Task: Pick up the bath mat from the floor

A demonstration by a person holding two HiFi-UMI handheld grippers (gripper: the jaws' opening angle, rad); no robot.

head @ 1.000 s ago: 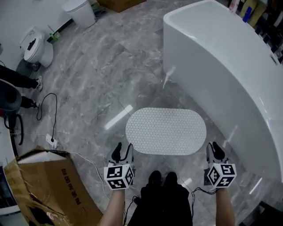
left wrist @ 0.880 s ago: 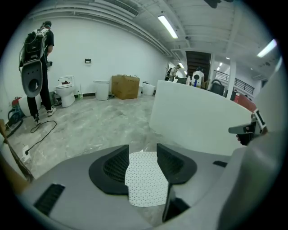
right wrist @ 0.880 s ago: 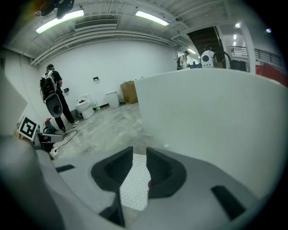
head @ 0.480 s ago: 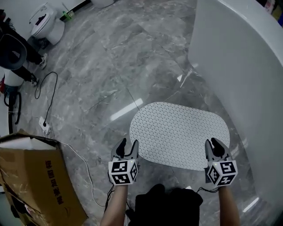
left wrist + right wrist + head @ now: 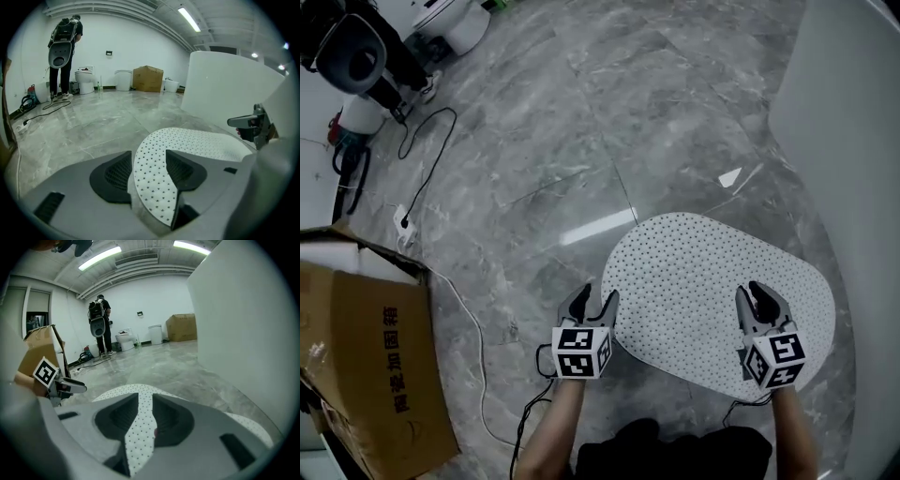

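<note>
Head view: the left claw (image 5: 592, 300) points forward and down, jaws wide and just now opening further. The near left edge of the bath mat (image 5: 703, 281) shows in its gap, unpinched. The right claw (image 5: 757, 292), jaws narrow, hangs over the mat's near right part, gripping nothing. The mat lies flat on the marble floor (image 5: 534, 141) beside the bathtub (image 5: 853, 122), with open floor to its left.

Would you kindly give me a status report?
Left gripper jaws just opening around edge of white dotted oval bath mat, no grip. Right gripper narrowly open over it. Nothing blocking.
</note>
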